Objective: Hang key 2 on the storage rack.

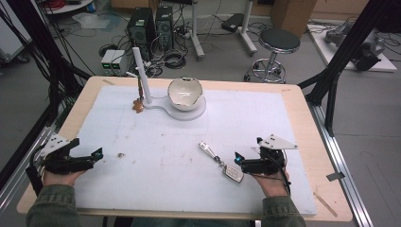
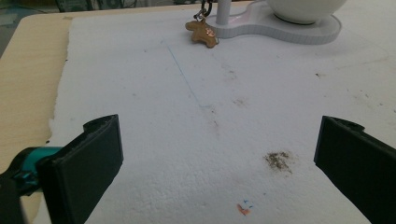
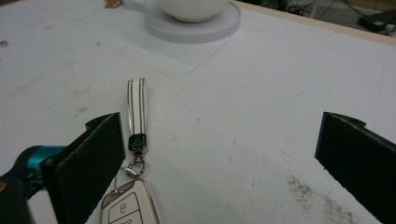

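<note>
Fingers (image 3: pixel 93 163) on the right gripper (image 1: pixel 239 160) are sitting wide apart, gripping nothing, with the car key (image 3: pixel 128 205) lying flat on the white mat (image 1: pixel 156 156) just beside the near one, its strap (image 3: pixel 137 109) stretching toward the bowl stand (image 1: pixel 187 111). Left gripper (image 1: pixel 97 154) is gaping too, hovering empty over bare mat.

Right tool (image 3: pixel 219 154): jaws black, teal part at base of its left jaw. Just beside that jaw, key fob (image 3: pixel 128 205) white with silver rim; strap (image 3: pixel 137 109) white, dark pinstripes, black end piece. Ahead of tool, bowl (image 1: pixel 185 93) white, on white stand (image 1: pixel 182 111). Left tool (image 2: pixel 219 154): black jaws, same teal part. Far ahead of it, charm (image 2: pixel 202 32) brown, dog-shaped. Mat (image 1: pixel 189 156) white, dark smudges, faint blue line; small orange-blue mark between left tool's jaws. Bench (image 1: pixel 321 142) edge pale wood.
</note>
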A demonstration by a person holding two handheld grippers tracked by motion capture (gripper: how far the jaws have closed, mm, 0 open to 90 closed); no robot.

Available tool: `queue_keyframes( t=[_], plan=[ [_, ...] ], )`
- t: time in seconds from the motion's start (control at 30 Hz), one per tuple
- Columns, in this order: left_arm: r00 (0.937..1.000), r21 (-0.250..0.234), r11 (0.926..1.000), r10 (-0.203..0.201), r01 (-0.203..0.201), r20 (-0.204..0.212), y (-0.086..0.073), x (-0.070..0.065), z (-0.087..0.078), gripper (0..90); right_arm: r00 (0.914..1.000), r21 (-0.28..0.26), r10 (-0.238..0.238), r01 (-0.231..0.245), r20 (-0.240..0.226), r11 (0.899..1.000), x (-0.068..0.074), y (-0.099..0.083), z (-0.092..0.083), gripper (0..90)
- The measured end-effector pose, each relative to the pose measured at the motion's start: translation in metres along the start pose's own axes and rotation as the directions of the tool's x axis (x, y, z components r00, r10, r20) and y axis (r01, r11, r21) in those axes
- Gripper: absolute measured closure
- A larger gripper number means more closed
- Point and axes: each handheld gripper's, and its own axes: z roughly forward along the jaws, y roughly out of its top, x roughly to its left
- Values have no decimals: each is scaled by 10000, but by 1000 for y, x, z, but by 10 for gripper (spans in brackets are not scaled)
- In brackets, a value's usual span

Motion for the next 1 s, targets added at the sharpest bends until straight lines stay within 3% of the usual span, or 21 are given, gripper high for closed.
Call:
queue_keyframes(
  t=[0.27, 0.37, 0.57, 1.0],
  plan=[
    [9999, 87, 10000, 47, -48, 101, -2, 1, 1, 17, 9974, 531, 75, -37, -711, 9986, 7, 10, 18, 5],
    [9999, 27, 10000, 61, -62, 104, -2, 1, 0, 17, 9958, 852, -114, 191, -903, 9962, 10, 17, 28, 5],
    [9996, 38, 10000, 60, -61, 277, -3, -2, 0, 17, 9924, 1286, -477, 623, -1136, 9897, 18, 30, 42, 5],
    [9993, 45, 9999, 162, -164, 346, -3, -3, 0, 17, 9885, 1980, -388, 677, -1463, 9779, 22, 38, 65, 5]
  ],
)
